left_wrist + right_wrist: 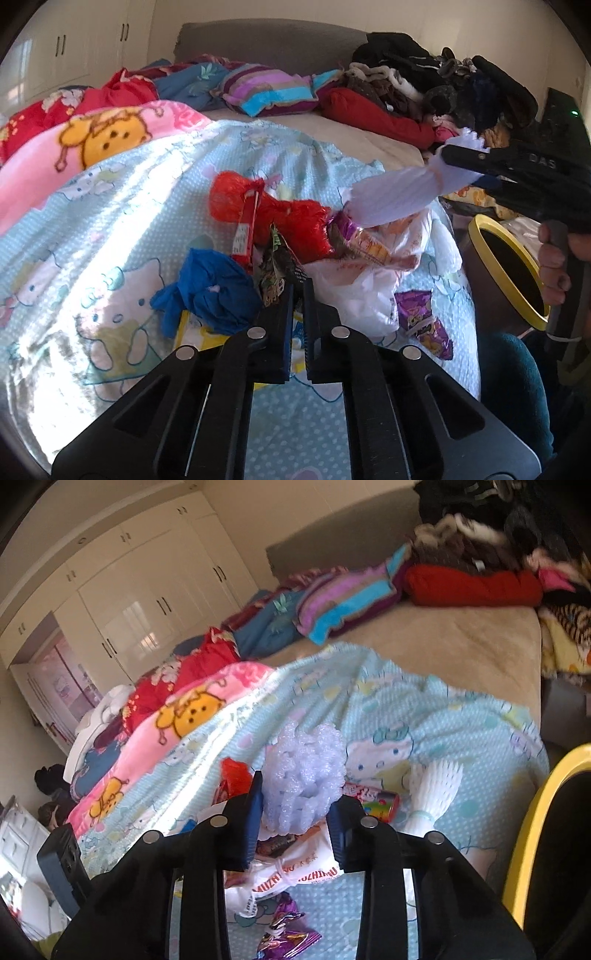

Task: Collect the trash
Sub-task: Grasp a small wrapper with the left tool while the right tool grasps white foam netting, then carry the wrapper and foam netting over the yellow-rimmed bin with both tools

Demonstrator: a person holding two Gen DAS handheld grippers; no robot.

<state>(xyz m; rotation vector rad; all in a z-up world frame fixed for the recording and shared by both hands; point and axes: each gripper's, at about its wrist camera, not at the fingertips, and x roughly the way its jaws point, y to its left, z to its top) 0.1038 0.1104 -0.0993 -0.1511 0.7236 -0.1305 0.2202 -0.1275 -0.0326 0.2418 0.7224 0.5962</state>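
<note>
Right gripper [295, 812], clamped on a white ribbed foam fruit sleeve [399, 192] held above the bed's litter pile, long axis pointing away from the yellow-rimmed bin [506, 273] just beside; left gripper [299, 291] nips a dark snack wrapper [275, 273].

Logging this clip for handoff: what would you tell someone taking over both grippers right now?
Left gripper: shut on a dark snack wrapper in the pile.
Right gripper: shut on white foam netting, lifted above the bed, not yet binned.
Yellow-rimmed bin stands beside the bed, on the right.
Left on the blue quilt: red bag, blue bag, white plastic bag, purple wrapper.
</note>
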